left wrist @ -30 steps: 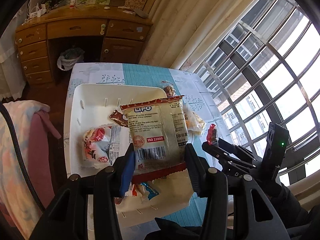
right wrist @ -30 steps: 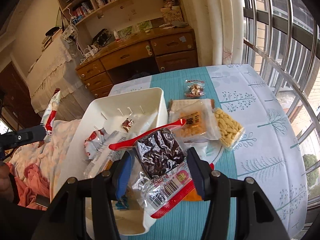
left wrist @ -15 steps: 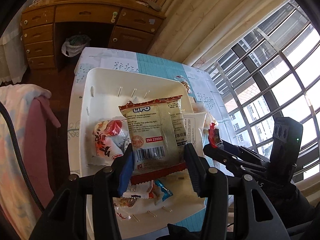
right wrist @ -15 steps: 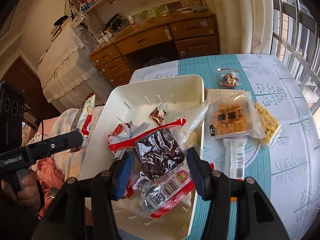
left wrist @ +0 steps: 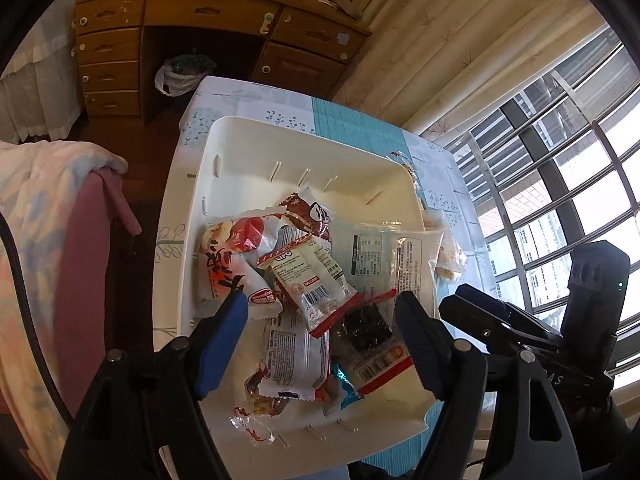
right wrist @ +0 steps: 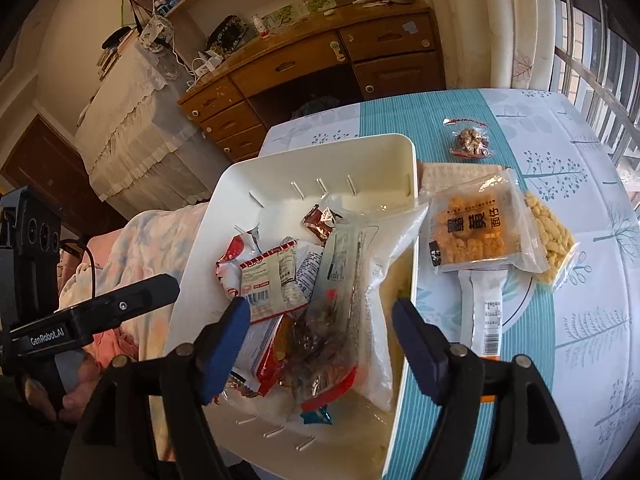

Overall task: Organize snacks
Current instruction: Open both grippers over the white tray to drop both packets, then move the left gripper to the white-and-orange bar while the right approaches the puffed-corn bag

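Snack packets were seen heaped in the near half of a white tray (left wrist: 280,136), directly below and ahead of both sets of tongs. The left gripper (left wrist: 320,326) was held above the heap with its jaws spread wide, having just been opening; nothing was clamped between them, and its blue pad (left wrist: 222,332) was clear of the wrappers. A pale biscuit packet with red ends (left wrist: 312,276) was seen lying loose on the pile just beyond the tips, tilted across a dark dried-fruit pouch (left wrist: 366,326). The right gripper (right wrist: 322,322) was likewise held over the tray with its jaws well apart, having just been opening, and the dried-fruit pouch (right wrist: 320,332) was seen resting in the tray below the gap, unheld. Farther out, on the patterned tablecloth (right wrist: 580,320) beside the tray, an orange snack bag (right wrist: 474,232) lay over a bag of pale puffs (right wrist: 550,240). Beyond these, a small nut packet (right wrist: 470,140) lay alone.
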